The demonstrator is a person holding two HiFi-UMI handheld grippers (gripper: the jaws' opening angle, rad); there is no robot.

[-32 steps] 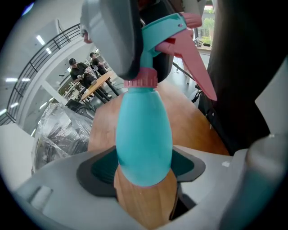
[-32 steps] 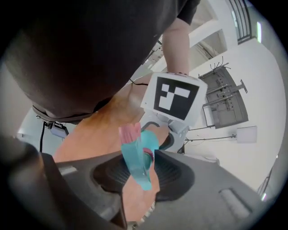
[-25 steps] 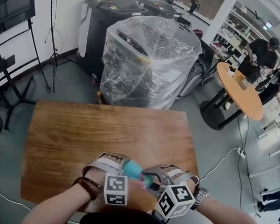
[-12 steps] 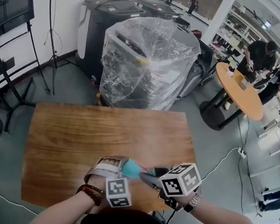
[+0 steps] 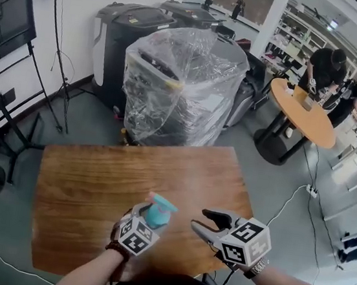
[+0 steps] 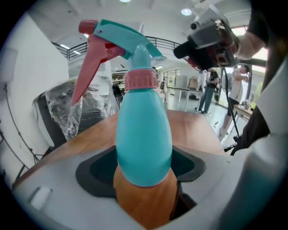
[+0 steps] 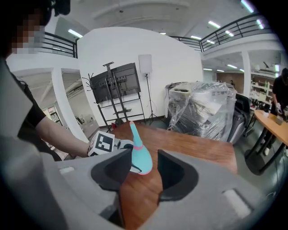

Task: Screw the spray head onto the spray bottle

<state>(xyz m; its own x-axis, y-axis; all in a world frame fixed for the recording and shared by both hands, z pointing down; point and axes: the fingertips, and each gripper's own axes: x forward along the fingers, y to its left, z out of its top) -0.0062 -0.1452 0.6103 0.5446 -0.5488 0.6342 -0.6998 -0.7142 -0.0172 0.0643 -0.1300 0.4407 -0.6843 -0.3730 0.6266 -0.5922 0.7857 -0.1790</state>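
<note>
Now the wooden table [image 5: 97, 167] lies beneath both hands, and the two grippers, huddled together over the bottle a second ago, stand apart. The left gripper [image 5: 148, 224] is clamped on the belly of the teal bottle [image 6: 144, 139] and has rolled it head-up over the table's near part. The right gripper [image 5: 210, 222] has let go. Its jaws have just been opening, nothing is between them, and it sits off to the bottle's right, clear of it. The spray head [image 6: 121, 38] sits on the bottle's neck, and the pink collar [image 6: 141, 80] under it looks square and snug. I judge that one twist has ended. How tight the thread is cannot be told, so either the right gripper goes back for another turn or the screwing is finished.
</note>
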